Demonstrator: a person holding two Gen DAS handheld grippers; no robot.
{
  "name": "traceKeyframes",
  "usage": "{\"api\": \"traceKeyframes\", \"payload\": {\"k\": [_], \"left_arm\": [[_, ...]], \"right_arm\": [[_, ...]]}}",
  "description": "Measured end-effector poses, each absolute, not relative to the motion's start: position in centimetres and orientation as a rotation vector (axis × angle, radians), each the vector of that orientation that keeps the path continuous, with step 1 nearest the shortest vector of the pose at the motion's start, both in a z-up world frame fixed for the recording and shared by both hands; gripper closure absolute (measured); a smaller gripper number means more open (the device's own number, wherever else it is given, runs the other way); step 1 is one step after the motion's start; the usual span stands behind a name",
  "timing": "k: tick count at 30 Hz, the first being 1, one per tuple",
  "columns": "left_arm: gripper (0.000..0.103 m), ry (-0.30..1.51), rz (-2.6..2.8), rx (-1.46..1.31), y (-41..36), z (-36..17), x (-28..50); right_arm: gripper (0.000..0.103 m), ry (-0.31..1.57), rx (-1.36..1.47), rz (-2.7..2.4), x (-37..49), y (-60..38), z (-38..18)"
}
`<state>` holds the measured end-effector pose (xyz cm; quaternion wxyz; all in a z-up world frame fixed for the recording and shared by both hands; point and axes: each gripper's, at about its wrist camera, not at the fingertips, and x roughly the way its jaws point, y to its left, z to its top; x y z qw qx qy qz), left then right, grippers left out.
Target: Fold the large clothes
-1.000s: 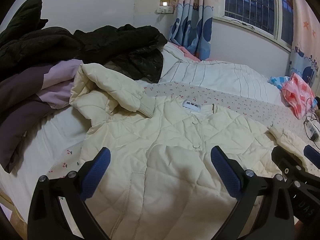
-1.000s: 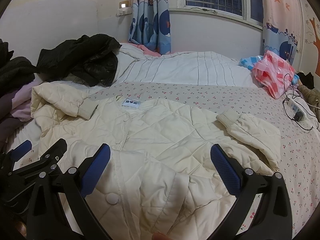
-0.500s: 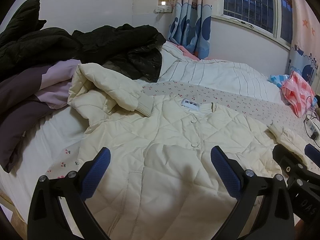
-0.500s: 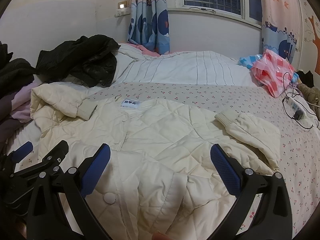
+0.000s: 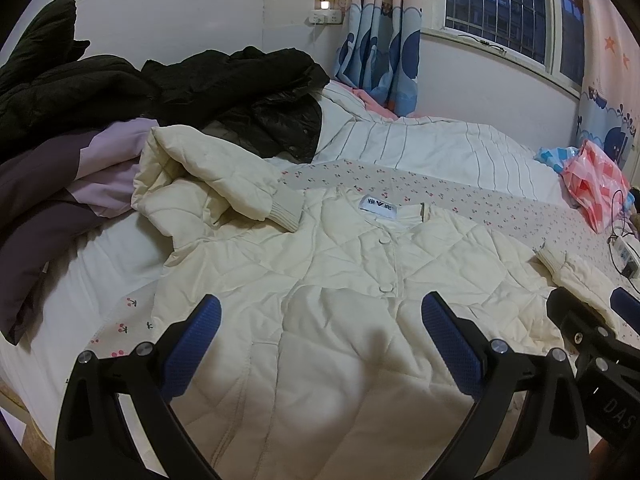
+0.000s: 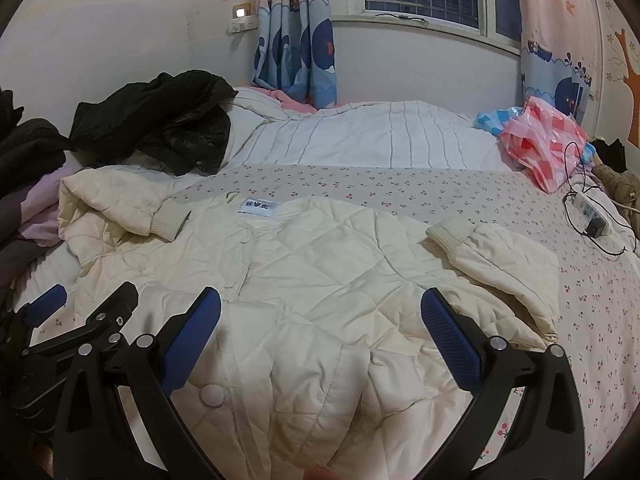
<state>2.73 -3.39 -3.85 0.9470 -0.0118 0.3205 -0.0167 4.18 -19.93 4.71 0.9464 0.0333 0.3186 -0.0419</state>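
Observation:
A cream quilted jacket (image 5: 340, 280) lies front up on the bed, buttoned, collar label away from me. It also shows in the right wrist view (image 6: 320, 272). Its left sleeve (image 5: 224, 184) is folded in toward the collar. Its right sleeve (image 6: 492, 256) is folded in over the right side. My left gripper (image 5: 320, 344) is open and empty above the jacket's lower left part. My right gripper (image 6: 320, 344) is open and empty above the lower right part. Each gripper shows at the edge of the other's view.
Black coats (image 5: 224, 92) and a purple garment (image 5: 80, 172) are piled at the far left. A striped white quilt (image 6: 380, 136) lies behind. A pink plastic bag (image 6: 548, 140) and a power strip with cables (image 6: 592, 216) sit at the right. The flowered sheet (image 6: 600, 312) covers the bed.
Both grippers have drifted slightly; the jacket sits a little lower and more to the left in the views. The jacket itself has not moved. Both grippers stay open.

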Motion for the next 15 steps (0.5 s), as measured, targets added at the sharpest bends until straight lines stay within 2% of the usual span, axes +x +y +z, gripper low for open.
{"api": "traceKeyframes", "payload": {"k": [15], "left_arm": [[0.007,0.652,-0.035,-0.026,-3.65,-3.81,2.74]], "right_arm": [[0.006,0.610,0.032,-0.118,3.62,-19.83,5.00]]}}
